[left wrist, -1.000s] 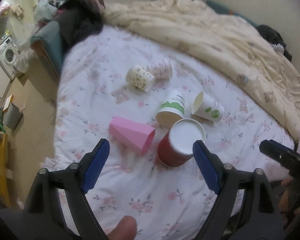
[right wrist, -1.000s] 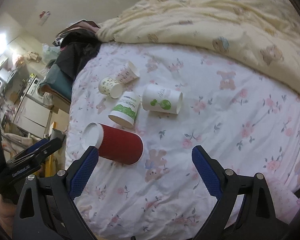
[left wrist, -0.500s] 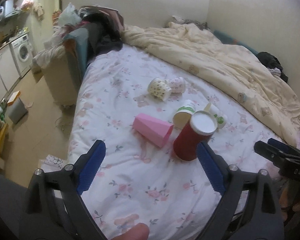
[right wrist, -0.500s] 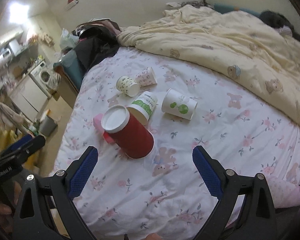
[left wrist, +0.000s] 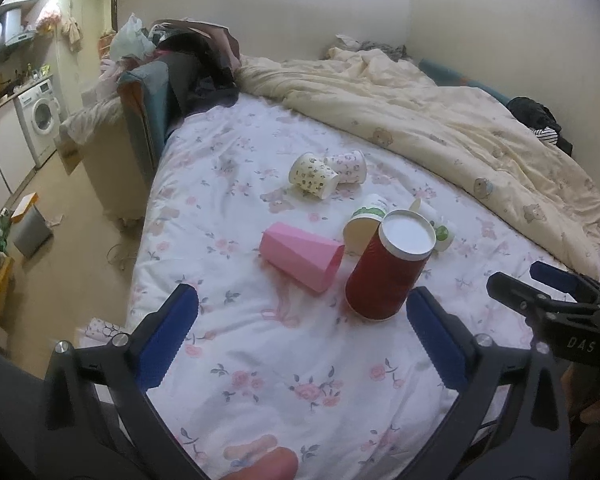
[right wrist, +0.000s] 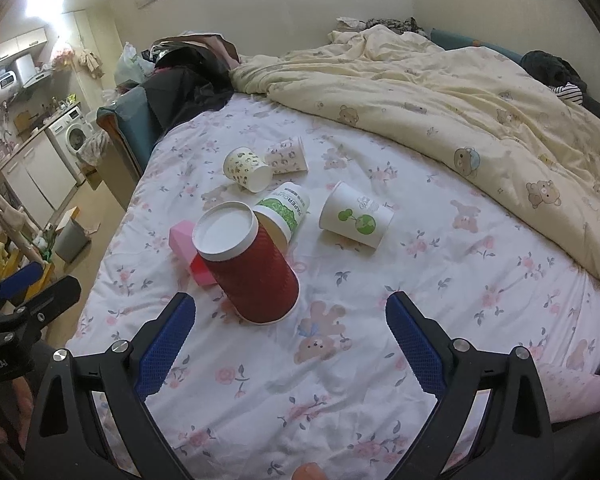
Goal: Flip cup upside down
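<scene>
A red ribbed paper cup [left wrist: 386,270] [right wrist: 252,268] stands upside down on the floral bed sheet, white base up, leaning a little. A pink cup [left wrist: 302,256] [right wrist: 188,248] lies on its side beside it. A green-print cup [left wrist: 364,224] [right wrist: 286,210], a white cup with green dots [right wrist: 356,220], and two patterned cups [left wrist: 314,176] [right wrist: 248,170] lie on their sides farther back. My left gripper [left wrist: 300,336] is open and empty, held back from the red cup. My right gripper [right wrist: 288,340] is open and empty, also behind it.
A cream duvet [left wrist: 440,120] covers the far and right part of the bed. The bed's left edge [left wrist: 140,248] drops to the floor, with a bin [left wrist: 30,228] and a washing machine [left wrist: 40,120] beyond. Dark clothes [right wrist: 184,84] are piled at the head.
The red cup went from lying on its side to standing upside down on the sheet. Both grippers pulled back and up, away from the cups.
</scene>
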Tool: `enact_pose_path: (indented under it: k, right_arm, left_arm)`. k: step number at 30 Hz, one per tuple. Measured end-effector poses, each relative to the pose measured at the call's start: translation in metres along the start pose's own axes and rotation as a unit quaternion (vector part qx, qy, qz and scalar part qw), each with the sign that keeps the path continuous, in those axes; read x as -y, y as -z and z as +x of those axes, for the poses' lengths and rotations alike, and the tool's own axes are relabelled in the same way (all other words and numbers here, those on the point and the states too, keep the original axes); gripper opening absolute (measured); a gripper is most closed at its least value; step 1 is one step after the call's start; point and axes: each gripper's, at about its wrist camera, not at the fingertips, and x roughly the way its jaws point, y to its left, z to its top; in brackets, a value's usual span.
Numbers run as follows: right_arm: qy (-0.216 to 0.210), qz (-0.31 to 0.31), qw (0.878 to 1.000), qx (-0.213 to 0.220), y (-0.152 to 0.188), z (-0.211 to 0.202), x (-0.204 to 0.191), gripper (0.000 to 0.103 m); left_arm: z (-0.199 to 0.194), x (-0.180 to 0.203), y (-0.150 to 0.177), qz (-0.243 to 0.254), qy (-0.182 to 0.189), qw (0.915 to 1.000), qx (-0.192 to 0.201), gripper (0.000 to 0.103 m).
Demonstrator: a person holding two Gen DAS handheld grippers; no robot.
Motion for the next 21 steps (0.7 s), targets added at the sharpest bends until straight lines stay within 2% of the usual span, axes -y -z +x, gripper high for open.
enact_pose_path:
  k: [21]
  right_arm:
    - [-0.004, -0.004, 1.000, 0.000, 0.0007, -0.0023, -0.0046, 0.102]
  left_arm:
    - [0.0032, -0.0015, 0.0035, -0.004, 0.004, 0.9999, -0.012, 0.103]
